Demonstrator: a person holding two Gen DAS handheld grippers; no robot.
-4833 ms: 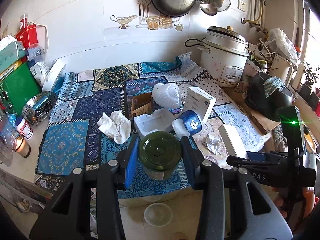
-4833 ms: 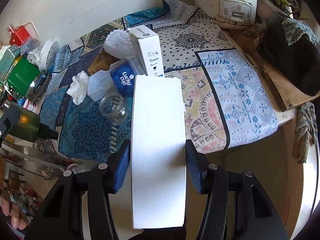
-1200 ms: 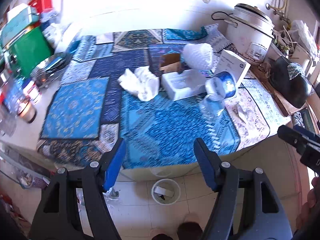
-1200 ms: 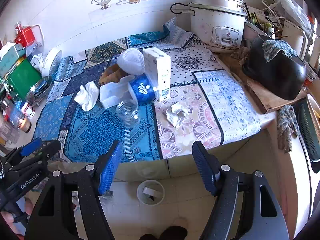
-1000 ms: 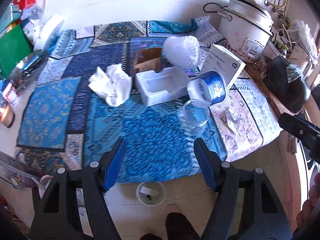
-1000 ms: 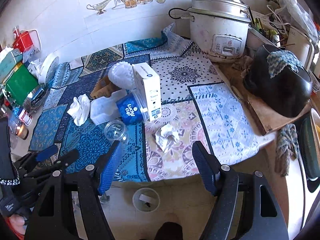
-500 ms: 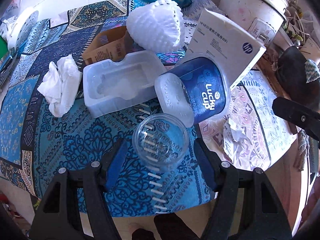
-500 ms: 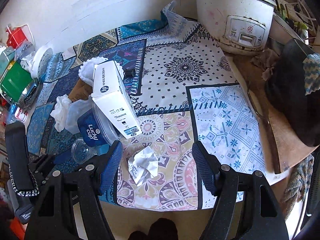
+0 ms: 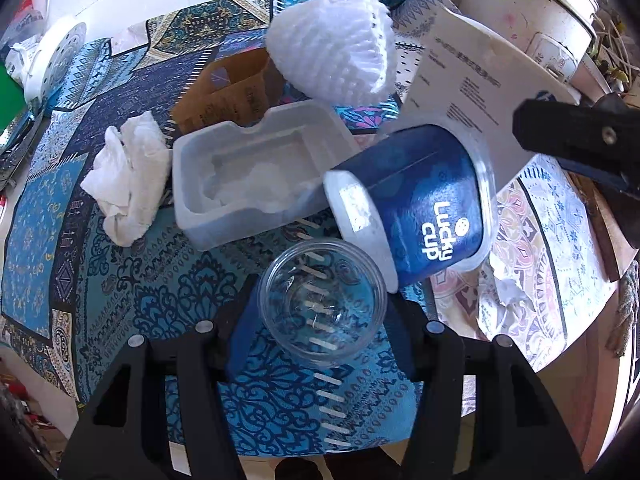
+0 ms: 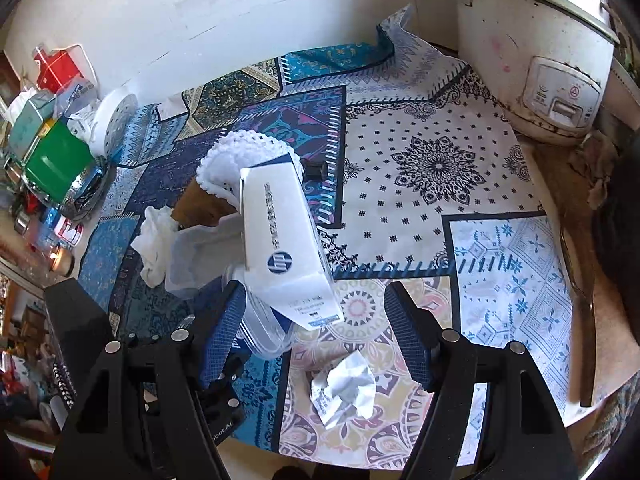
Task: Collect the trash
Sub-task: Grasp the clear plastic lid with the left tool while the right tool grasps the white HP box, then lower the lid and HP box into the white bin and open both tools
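Note:
My left gripper (image 9: 322,326) is open with its fingers on either side of a clear plastic cup (image 9: 322,306) standing on the blue cloth. Just behind it lies a blue "Lucky cup" tub (image 9: 420,208), tipped on its side. My right gripper (image 10: 316,332) is open above the counter, its fingers flanking the lower end of a white HP box (image 10: 282,246). A crumpled white paper (image 10: 344,390) lies below, between the right fingers. A white foam tray (image 9: 248,176), crumpled tissue (image 9: 128,176), white foam net (image 9: 332,56) and brown cardboard box (image 9: 228,88) lie behind.
A large white rice cooker (image 10: 532,56) stands at the back right. A green box (image 10: 56,160) and jars crowd the left edge. A dark pot (image 10: 620,216) sits at the far right. The counter edge runs just below both grippers.
Both grippers have dropped closer to the counter. The left fingers now flank the clear cup; the right fingers have come down around the HP box end.

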